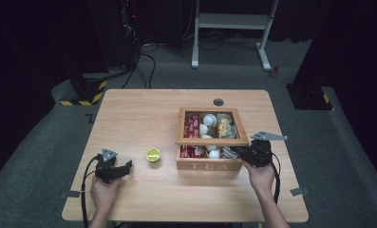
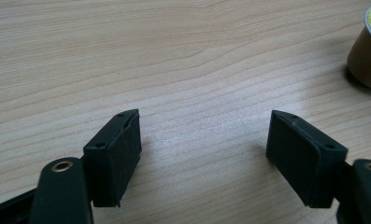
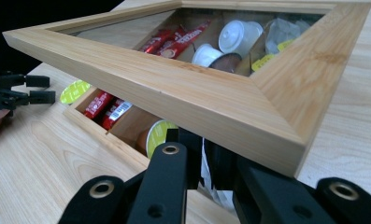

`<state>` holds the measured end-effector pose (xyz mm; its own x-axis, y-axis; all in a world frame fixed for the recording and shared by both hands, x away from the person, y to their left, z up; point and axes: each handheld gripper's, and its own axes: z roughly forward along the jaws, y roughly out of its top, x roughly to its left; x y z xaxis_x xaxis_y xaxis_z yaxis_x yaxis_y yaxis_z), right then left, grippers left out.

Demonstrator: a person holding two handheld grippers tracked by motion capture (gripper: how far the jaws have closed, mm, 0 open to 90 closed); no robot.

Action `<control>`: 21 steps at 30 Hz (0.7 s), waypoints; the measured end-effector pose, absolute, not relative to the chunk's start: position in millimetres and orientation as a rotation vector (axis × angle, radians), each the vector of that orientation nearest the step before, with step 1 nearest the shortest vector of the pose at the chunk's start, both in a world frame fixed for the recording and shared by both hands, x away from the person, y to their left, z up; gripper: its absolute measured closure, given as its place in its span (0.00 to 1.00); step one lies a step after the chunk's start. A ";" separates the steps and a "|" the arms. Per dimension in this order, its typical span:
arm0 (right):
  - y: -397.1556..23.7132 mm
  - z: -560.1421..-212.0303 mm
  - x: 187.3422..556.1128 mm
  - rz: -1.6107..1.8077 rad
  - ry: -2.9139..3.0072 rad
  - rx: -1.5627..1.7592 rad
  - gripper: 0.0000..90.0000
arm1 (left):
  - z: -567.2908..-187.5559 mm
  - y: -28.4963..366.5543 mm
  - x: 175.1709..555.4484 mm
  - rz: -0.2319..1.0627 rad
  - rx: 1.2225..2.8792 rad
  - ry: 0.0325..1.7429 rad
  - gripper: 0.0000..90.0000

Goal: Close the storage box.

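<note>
Bamboo frames the glass lid [image 3: 183, 88] of the tea box [image 1: 210, 165], and I hold that lid tilted partly up with my right tool [image 1: 252, 153], its jaws nearly together under the lid's front corner. The box sits right of centre on the worktop [image 1: 129, 118], with red sachets [image 1: 191, 126] and white pods [image 1: 209, 118] inside. My left tool [image 2: 204, 140] rests low on the worktop, jaws wide and holding nothing, near a lime-lidded pod [image 1: 153, 155].
</note>
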<state>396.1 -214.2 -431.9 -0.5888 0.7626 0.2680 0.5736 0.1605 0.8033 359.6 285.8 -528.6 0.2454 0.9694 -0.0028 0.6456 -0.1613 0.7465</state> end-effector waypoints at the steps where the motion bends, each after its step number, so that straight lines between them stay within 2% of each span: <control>1: -215.1 -433.1 395.6 1.396 2.234 1.305 0.95 | -528.6 285.8 359.6 0.657 1.888 1.472 0.30; 21: -216.9 -452.7 377.2 1.340 2.274 1.338 0.95 | -528.6 285.7 359.6 0.657 1.888 1.473 0.30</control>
<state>377.2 -216.9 -452.7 -0.5780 0.7714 0.2663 0.6068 0.1881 0.7723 359.6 285.7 -528.6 0.2443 0.9697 -0.0029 0.6462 -0.1606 0.7461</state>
